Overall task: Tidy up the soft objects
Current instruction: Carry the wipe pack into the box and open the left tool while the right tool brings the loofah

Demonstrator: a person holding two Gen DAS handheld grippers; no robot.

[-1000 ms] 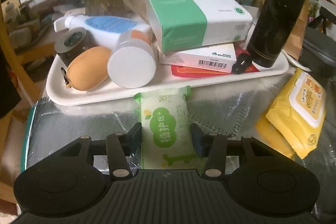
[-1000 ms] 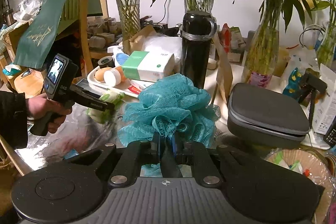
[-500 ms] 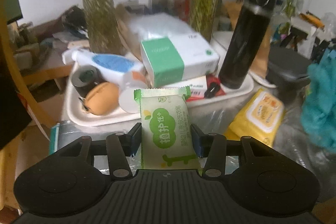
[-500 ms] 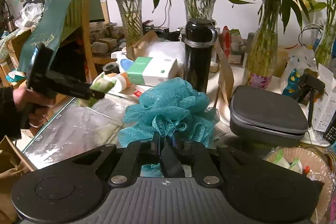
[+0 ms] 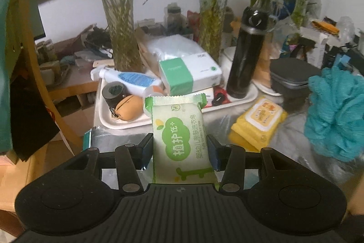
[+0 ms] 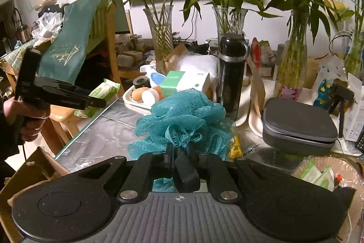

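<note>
Landmark: the white tray (image 5: 127, 124), set on the foil-covered table (image 6: 107, 133), is taken as reference for every place below.
Left gripper (image 5: 179, 148): its jaws are clamped on the two long sides of a green soap packet (image 5: 182, 140); the gripper is held in a hand (image 6: 27, 120) seen in the right wrist view.
Soap packet: it is held upright between the pads, lifted clear of the table, in front of the tray and off its near left corner as seen from the right wrist.
Right gripper (image 6: 179, 157): its jaws are drawn together, pinching the dark strap (image 6: 186, 171) of a teal bath pouf (image 6: 182, 122).
Bath pouf: it is bunched just ahead of the right gripper's fingertips, in front of the tray and to its right; whether it touches the table cannot be told.
Yellow wipes pack (image 5: 258, 122): it is laid on the foil just beside the tray's near right corner.
On the tray: a tissue box (image 5: 191, 75), a black flask (image 5: 245, 54) standing upright, a white bottle (image 5: 127, 80) on its side and a tan pouch (image 5: 129, 107) are seen.
Grey case (image 6: 298, 126): it is placed to the right of the tray, closed.
Behind the tray: glass vases (image 6: 160, 31) with bamboo stalks are ranged.
</note>
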